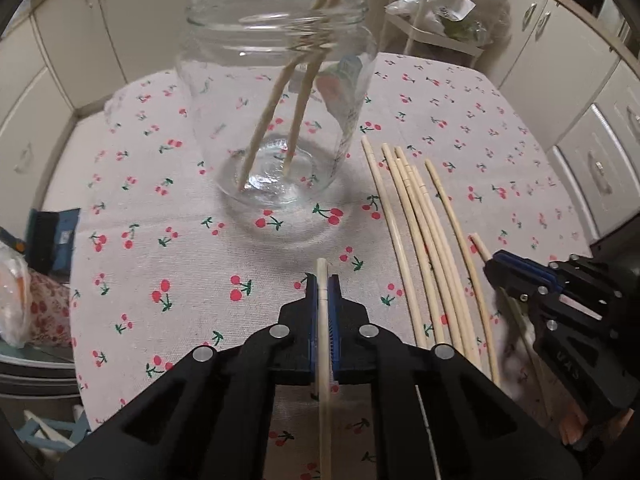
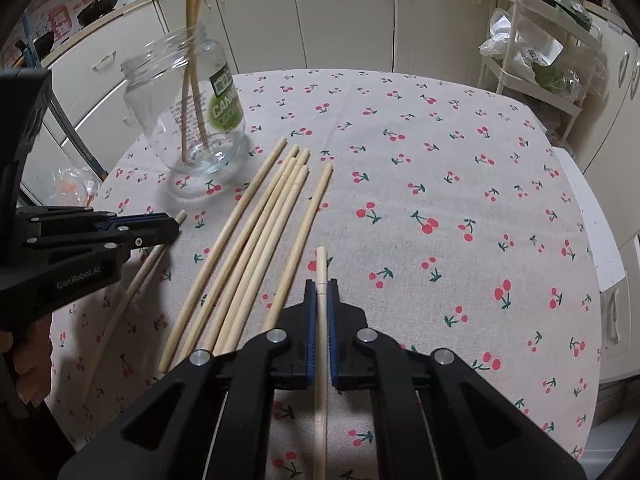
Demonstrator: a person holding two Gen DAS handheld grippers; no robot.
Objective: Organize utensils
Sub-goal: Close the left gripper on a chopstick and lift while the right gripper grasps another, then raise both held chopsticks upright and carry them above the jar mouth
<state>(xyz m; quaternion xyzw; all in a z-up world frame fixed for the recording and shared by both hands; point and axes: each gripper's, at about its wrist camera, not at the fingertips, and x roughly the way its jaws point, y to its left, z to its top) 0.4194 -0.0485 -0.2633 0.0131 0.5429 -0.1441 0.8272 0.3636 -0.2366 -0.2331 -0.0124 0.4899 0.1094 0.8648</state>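
Observation:
A clear glass jar stands on the cherry-print tablecloth with two wooden chopsticks leaning inside it. Several loose chopsticks lie side by side to the right of the jar. My left gripper is shut on one chopstick, in front of the jar. In the left wrist view my right gripper is shut on another chopstick at the right of the pile. From the right wrist, the right gripper pinches its chopstick, with the left gripper, jar and pile to its left.
A white rack with plastic bags stands beyond the table's far right edge. Cream cabinets run along the back. A blue and black object and a clear bag sit at the table's left edge. A hand grips the left tool.

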